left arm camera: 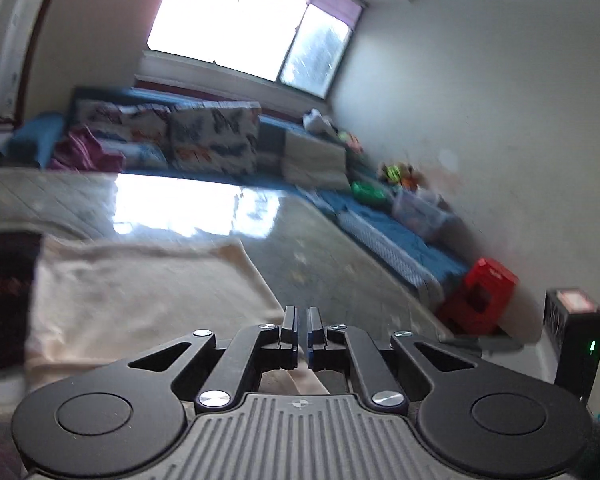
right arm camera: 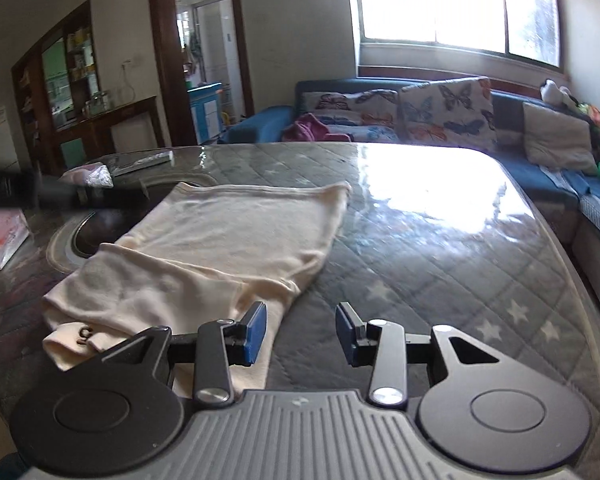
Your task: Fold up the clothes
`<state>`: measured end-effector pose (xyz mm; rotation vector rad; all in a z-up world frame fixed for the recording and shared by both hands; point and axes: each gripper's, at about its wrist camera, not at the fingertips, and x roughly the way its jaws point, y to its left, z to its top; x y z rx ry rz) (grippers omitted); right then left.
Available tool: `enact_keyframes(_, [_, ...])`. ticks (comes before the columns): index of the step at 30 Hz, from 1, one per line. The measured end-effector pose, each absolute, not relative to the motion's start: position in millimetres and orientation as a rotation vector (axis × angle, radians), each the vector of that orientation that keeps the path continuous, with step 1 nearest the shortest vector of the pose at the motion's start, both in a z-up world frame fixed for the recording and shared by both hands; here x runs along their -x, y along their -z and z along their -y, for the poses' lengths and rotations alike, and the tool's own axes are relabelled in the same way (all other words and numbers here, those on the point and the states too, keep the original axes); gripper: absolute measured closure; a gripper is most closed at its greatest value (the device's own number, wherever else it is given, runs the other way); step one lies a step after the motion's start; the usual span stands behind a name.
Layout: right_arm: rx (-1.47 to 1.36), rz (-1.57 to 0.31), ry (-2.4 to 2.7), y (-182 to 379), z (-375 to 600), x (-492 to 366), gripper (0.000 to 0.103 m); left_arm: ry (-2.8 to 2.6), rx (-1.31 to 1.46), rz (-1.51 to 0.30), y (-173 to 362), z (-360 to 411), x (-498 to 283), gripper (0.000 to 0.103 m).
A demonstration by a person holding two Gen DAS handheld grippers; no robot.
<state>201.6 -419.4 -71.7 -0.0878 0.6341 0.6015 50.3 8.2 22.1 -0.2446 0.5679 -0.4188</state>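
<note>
Where the right wrist view begins, the right claw stands with its blue-padded fingers well apart and nothing between them; the left pad hangs over the near right corner of a cream garment, though whether it touches the cloth cannot be told. That garment lies spread flat on the left half of the counter, a glass-topped surface over a grey quilted cover with white stars (the window glares hard off it). One near-left flap carries a small dark mark. Beyond its left edge, a round dark inset sits in the counter, partly covered by the cloth.

From the left wrist view, the left claw has its fingers drawn together, only a thin slit between them and nothing visibly pinched; it hovers at the garment's near right edge. Farther off, a blue sofa with butterfly-print cushions and a magenta cloth lines the far wall under a bright window. A red crate stands by the right wall.
</note>
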Motion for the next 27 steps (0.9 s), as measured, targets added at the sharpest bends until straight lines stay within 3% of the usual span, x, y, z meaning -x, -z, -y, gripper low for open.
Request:
enact_keyframes(6, [0.062, -0.646, -0.625, 74.0, 419.7, -204.7, 0.065, 0.423, 0.161, -0.633, -3.5, -13.8, -32.1, 0.093])
enact_keyframes(15, [0.112, -0.668, -0.735, 78.1, 367.9, -206.0, 0.066, 0.160, 0.143, -0.648, 5.9, -99.1, -25.4, 0.093])
enact_keyframes(27, [0.149, -0.729, -0.715, 93.6, 350.3, -212.8, 0.080, 0.141, 0.186, -0.693, 23.9, -133.3, -15.1, 0.091])
